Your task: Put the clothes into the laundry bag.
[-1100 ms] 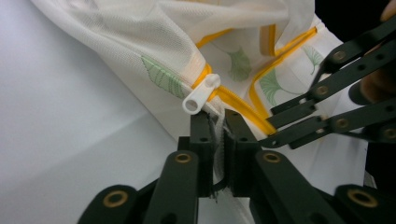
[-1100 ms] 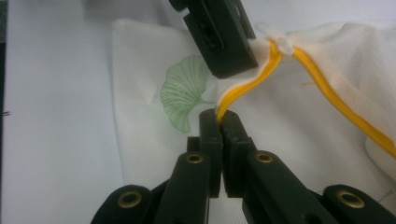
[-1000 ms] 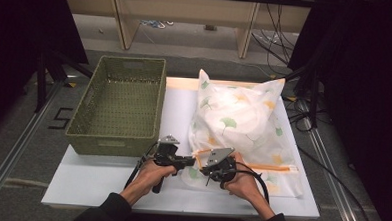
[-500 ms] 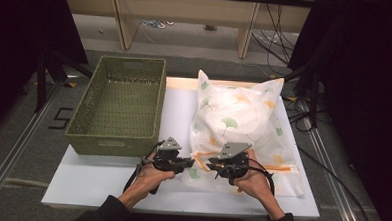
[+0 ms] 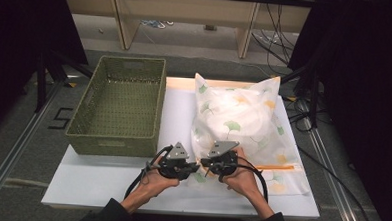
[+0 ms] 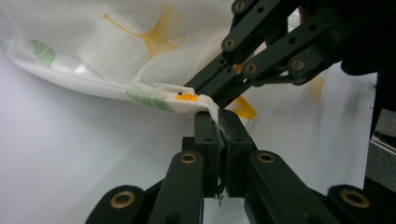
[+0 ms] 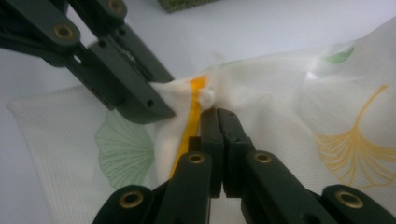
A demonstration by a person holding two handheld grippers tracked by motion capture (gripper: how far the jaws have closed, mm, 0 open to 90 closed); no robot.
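Basket (image 5: 118,104) at far left of the table (image 5: 106,181), green woven, standing well clear of the action. Next along, left gripper (image 5: 194,168) held low at the near left corner of the mesh laundry bag (image 5: 238,120), fingers pressed together and pinching a fold of white mesh beside the orange zipper tape (image 6: 187,97). Same pinch seen close in the left gripper view: cloth edge caught between the black fingers (image 6: 205,135), bag (image 6: 116,42) rising behind with a yellow ginkgo leaf print. Just right of that, right gripper (image 5: 205,167) nose to nose with the left one, fingers (image 7: 211,128) clamped shut on the mesh right at the small white zipper pull (image 7: 207,97), jaws just closed again after a brief loosening. Further right, bulk of the bag lying plump on the table, printed with green and yellow leaves, orange zipper line (image 5: 274,168) running along its near edge toward the right.
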